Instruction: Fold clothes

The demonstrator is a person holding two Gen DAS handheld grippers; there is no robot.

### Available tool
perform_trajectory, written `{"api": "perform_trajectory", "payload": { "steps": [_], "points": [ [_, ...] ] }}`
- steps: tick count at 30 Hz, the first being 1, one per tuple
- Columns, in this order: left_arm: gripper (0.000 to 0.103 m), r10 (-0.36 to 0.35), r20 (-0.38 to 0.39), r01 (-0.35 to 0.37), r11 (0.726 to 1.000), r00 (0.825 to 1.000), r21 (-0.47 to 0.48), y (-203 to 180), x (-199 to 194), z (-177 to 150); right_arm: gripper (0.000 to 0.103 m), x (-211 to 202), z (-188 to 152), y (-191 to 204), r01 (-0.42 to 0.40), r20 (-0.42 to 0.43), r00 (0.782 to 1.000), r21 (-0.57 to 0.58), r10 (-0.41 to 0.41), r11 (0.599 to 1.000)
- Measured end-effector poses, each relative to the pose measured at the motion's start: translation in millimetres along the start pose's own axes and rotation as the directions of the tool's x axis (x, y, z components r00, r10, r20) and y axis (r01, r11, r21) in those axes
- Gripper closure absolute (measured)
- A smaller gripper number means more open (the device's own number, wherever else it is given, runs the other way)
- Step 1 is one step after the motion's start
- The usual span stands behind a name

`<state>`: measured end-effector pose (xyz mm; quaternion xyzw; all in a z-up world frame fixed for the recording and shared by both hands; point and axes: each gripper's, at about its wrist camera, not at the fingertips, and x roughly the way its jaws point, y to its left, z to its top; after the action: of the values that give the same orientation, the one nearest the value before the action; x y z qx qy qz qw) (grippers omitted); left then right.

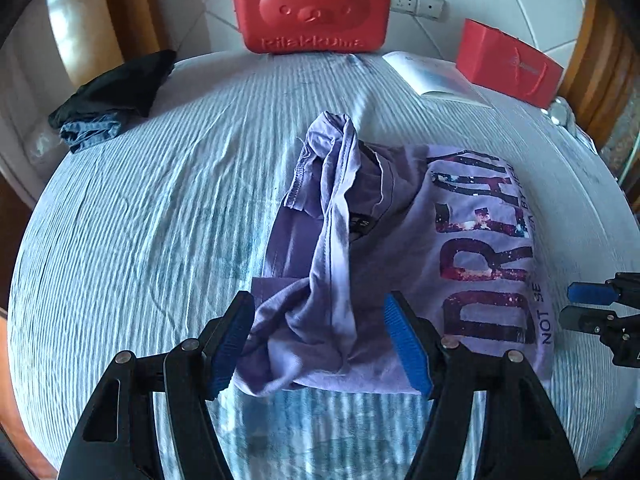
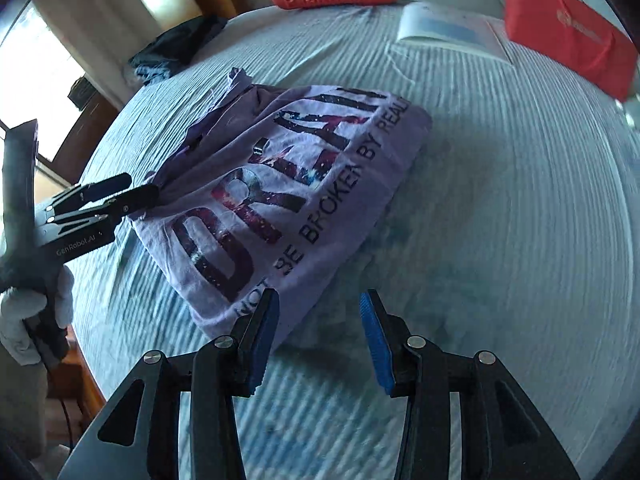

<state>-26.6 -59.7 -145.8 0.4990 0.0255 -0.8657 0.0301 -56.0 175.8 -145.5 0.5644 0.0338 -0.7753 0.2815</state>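
A lilac T-shirt (image 1: 404,216) with a dark "DREAM" print lies partly folded on the striped blue cloth (image 1: 132,220). Its bunched sleeve and side run toward me in the left wrist view. My left gripper (image 1: 316,320) stands open around that bunched fabric, and the blue pads are not pressing on it. The right gripper (image 1: 576,306) shows at the right edge, past the shirt's hem. In the right wrist view the T-shirt (image 2: 280,160) lies ahead. My right gripper (image 2: 320,304) is open at its near corner with nothing between the pads. The left gripper (image 2: 140,190) sits at the shirt's far side.
A red bear-faced case (image 1: 312,4) and a red box (image 1: 508,62) stand at the back, with a white booklet (image 1: 432,76) between them. Dark folded clothes (image 1: 112,92) lie at the back left. A gloved hand (image 2: 24,312) holds the left gripper's handle.
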Motion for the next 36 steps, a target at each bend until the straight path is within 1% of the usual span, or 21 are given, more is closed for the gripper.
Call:
{"api": "perform_trajectory", "payload": {
  "steps": [1,2,3,4,5,6,9,11,12,14,16,17,18,19,23,26,29,30,31,32,36],
  "points": [
    [0.035,-0.020,-0.011,0.020,1.000,1.000,0.022,6,3,1,0.059,0,-4,6,0.001,0.005,1.000,0.048,-0.001,0.999],
    [0.042,-0.027,-0.027,0.028,0.999,0.999,0.039,11,6,2,0.059,1,-8,12,0.006,0.007,1.000,0.081,-0.007,0.997],
    [0.068,-0.029,-0.047,0.031,0.998,0.998,0.049,17,11,4,0.059,5,-10,19,0.017,0.000,1.000,0.094,-0.018,0.995],
    [0.082,-0.030,-0.064,0.034,0.998,0.998,0.053,23,15,5,0.067,10,-12,27,0.032,-0.012,0.999,0.100,-0.031,0.994],
    [0.094,-0.031,-0.074,0.034,0.999,0.997,0.040,31,18,7,0.084,16,-13,34,0.046,-0.025,0.999,0.106,-0.044,0.993],
    [0.094,-0.033,-0.084,0.036,0.999,0.996,0.029,40,21,9,0.087,22,-15,40,0.077,-0.042,0.996,0.109,-0.072,0.991],
    [0.094,-0.024,-0.099,0.027,0.999,0.995,0.028,58,25,14,0.087,31,-18,45,0.147,-0.068,0.988,0.149,-0.138,0.978],
    [0.094,-0.024,-0.103,0.026,0.999,0.994,0.024,68,26,18,0.087,28,-19,44,0.160,-0.081,0.986,0.171,-0.148,0.972],
    [0.094,-0.044,-0.094,0.045,0.999,0.995,0.015,70,23,22,0.087,25,-19,43,0.158,-0.082,0.986,0.186,-0.145,0.970],
    [0.092,-0.084,-0.062,0.085,0.996,0.994,0.015,67,13,36,0.086,11,-18,37,0.133,-0.051,0.991,0.221,-0.125,0.966],
    [0.079,-0.125,-0.030,0.126,0.992,0.992,0.020,63,4,50,0.085,-4,-12,30,0.127,-0.003,0.991,0.245,-0.131,0.961],
    [0.064,-0.145,-0.013,0.145,0.989,0.989,0.029,59,3,60,0.084,-12,-8,25,0.127,0.023,0.990,0.256,-0.138,0.958],
    [0.056,-0.158,-0.002,0.158,0.987,0.987,0.034,54,4,70,0.084,-18,-3,21,0.126,0.045,0.989,0.268,-0.143,0.955],
    [0.056,-0.172,0.006,0.172,0.984,0.985,0.037,49,7,79,0.084,-21,3,15,0.123,0.063,0.987,0.282,-0.147,0.951],
    [0.056,-0.211,-0.028,0.212,0.977,0.977,0.035,26,39,112,0.084,-21,20,-5,0.131,0.084,0.982,0.327,-0.166,0.936],
    [0.056,-0.205,-0.060,0.209,0.977,0.977,0.052,12,61,122,0.084,-18,24,-17,0.127,0.082,0.983,0.345,-0.165,0.930],
    [0.058,-0.175,-0.091,0.184,0.978,0.980,0.095,3,80,124,0.083,-6,32,-23,0.106,0.086,0.986,0.345,-0.143,0.933],
    [0.074,-0.152,-0.093,0.163,0.980,0.984,0.115,3,84,124,0.083,-2,36,-24,0.092,0.091,0.987,0.343,-0.131,0.935],
    [0.084,-0.133,-0.096,0.145,0.981,0.986,0.130,4,88,124,0.083,2,40,-24,0.077,0.099,0.988,0.341,-0.117,0.937],
    [0.091,-0.125,-0.096,0.136,0.982,0.988,0.128,9,89,126,0.083,6,43,-24,0.063,0.106,0.989,0.339,-0.104,0.939],
    [0.092,-0.092,-0.066,0.097,0.993,0.994,0.075,43,87,138,0.083,24,56,-22,0.057,0.089,0.992,0.331,-0.091,0.942]
  ]
}}
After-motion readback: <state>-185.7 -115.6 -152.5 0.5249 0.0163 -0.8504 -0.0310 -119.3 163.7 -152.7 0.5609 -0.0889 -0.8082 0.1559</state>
